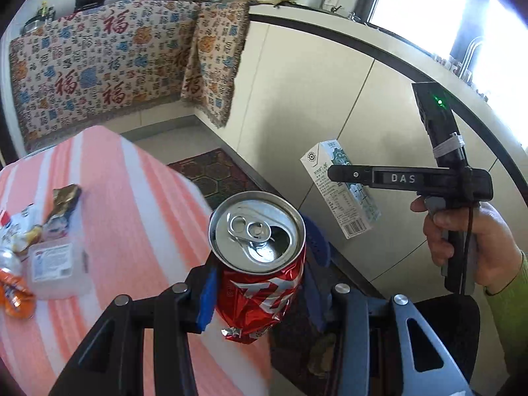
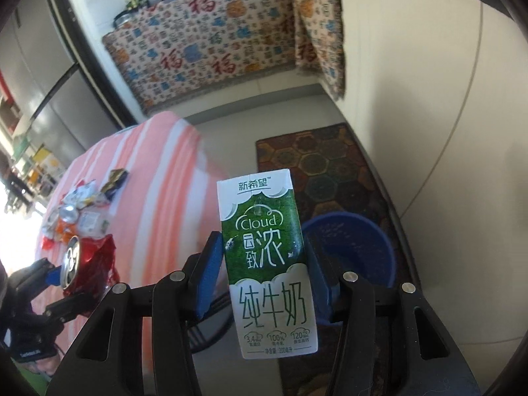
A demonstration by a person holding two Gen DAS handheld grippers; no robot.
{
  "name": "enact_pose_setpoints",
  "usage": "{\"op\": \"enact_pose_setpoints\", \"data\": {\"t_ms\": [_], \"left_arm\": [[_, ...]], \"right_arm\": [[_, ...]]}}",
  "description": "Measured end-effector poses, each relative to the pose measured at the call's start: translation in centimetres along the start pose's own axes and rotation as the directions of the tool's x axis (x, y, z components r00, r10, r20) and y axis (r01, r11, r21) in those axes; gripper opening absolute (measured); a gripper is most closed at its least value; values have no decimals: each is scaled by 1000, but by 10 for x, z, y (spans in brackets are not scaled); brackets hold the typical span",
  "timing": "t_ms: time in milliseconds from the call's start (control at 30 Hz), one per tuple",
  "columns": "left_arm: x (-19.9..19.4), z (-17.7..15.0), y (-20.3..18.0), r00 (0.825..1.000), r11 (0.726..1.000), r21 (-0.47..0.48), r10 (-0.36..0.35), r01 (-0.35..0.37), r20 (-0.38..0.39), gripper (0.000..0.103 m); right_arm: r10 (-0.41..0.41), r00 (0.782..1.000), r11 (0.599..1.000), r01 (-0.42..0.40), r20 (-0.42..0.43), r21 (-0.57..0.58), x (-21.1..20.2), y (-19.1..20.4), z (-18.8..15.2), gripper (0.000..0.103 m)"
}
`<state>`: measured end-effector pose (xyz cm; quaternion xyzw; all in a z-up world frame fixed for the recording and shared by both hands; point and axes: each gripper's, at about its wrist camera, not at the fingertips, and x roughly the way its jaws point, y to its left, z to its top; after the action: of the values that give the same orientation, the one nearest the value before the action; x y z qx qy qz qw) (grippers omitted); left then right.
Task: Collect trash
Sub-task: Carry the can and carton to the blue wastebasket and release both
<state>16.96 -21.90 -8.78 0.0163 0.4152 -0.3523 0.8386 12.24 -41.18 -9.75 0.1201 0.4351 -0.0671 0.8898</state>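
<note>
A crumpled red aluminium can (image 1: 259, 264), its round silver top opened, is clamped between the blue-padded fingers of the left gripper (image 1: 260, 292), which are closed partway onto its dented sides. It is held past the edge of the bench (image 1: 138, 204), which is covered in a ribbed pink-and-white striped cloth. A rectangular green-and-white milk carton (image 2: 269, 264) of smooth printed card is pinched upright by the right gripper (image 2: 264, 272), the fingers pressed against its flat sides. A round blue plastic bin (image 2: 363, 247) is seen just behind it on the floor. More wrappers (image 1: 29, 231) are left heaped on the bench.
</note>
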Motion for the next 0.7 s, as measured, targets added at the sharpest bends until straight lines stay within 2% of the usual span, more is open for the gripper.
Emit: {"op": "enact_pose_setpoints", "data": {"t_ms": [167, 367, 500, 700], "left_arm": [[70, 28, -33, 999, 1000, 24, -5, 6, -50, 45], [147, 38, -49, 992, 1000, -7, -7, 7, -128, 45], [185, 39, -61, 986, 1000, -3, -3, 3, -164, 45], [218, 35, -75, 982, 1000, 31, 1, 5, -187, 45]], "right_arm": [[-41, 999, 995, 42, -8, 86, 29, -55, 6, 52], [-43, 999, 986, 47, -24, 161, 61, -105, 8, 52], [-37, 999, 979, 43, -37, 200, 78, -129, 3, 52], [-8, 999, 967, 19, -43, 254, 87, -152, 2, 52]]}}
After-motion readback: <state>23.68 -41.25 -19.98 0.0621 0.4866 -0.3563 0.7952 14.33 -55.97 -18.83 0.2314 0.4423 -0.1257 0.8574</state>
